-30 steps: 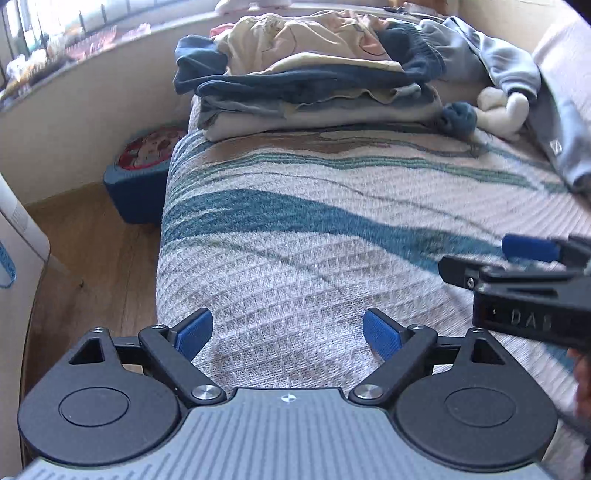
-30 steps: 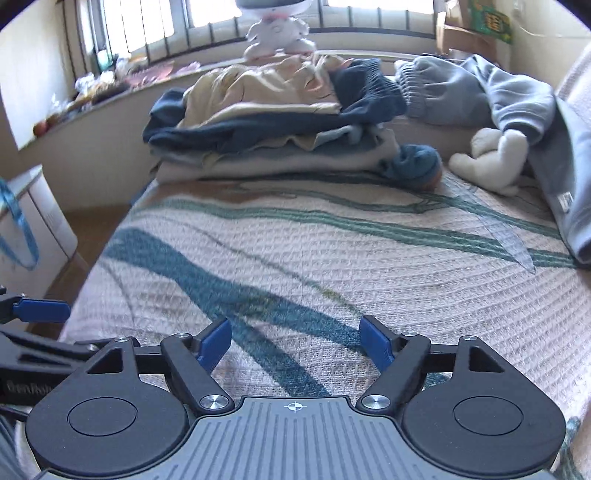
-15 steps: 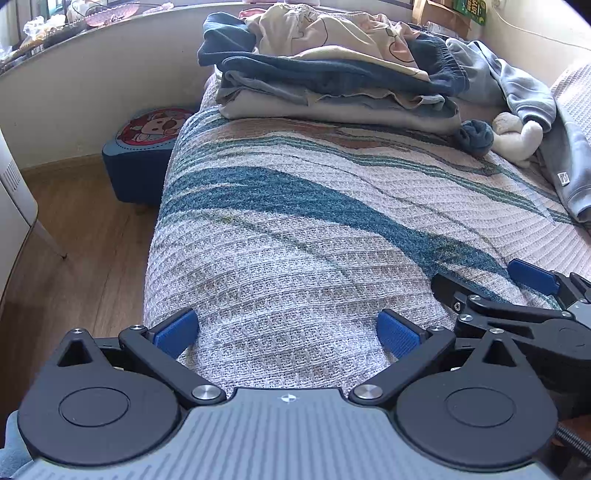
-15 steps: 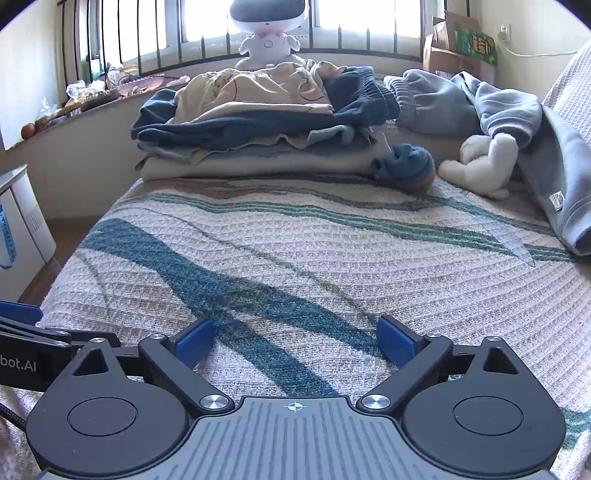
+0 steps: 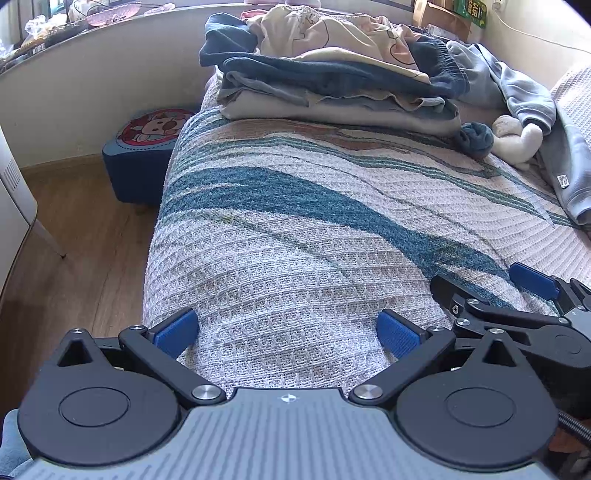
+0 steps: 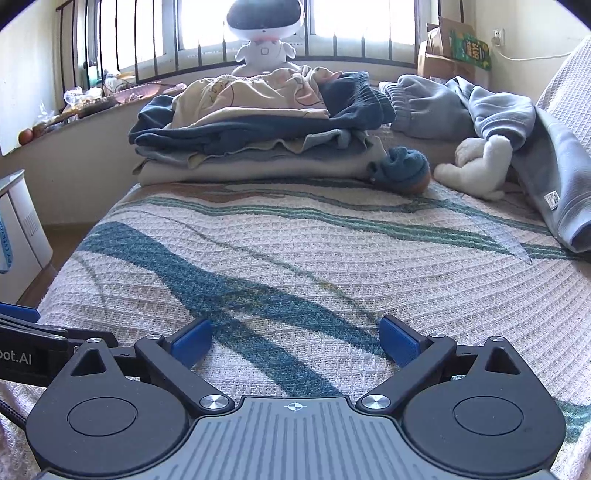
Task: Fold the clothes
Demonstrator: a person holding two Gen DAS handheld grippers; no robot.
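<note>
Left wrist view: your left tool [image 5: 286, 332] is spread wide, both blue pads apart and gripping nothing, low over the near end of the bed [image 5: 295, 229]. The bedspread is a pale waffle weave with blue and green wavy stripes. Your right tool [image 5: 532, 284] shows at the lower right edge, just beside the left one (only one of its blue pads is clearly visible here). The stack of folded clothes [image 5: 332, 85] lies at the far end of the bed, with a cream printed garment [image 5: 332, 33] on top. A rolled blue sock [image 5: 476, 138] rests at the stack's right corner, touching a white plush toy [image 5: 517, 142]. A grey-blue sweatshirt [image 5: 546, 122] sprawls unfolded along the right side. A blue stool [image 5: 144, 147] stands on the wooden floor beside the bed.

Right wrist view: your right tool [image 6: 294, 341] is also spread wide and holds nothing, over the bedspread's near part. The left tool [image 6: 22, 332] enters at the left edge. The stack sits centred ahead, well apart from both tools. A white robot toy [image 6: 264, 37] stands behind it at the barred window.
</note>
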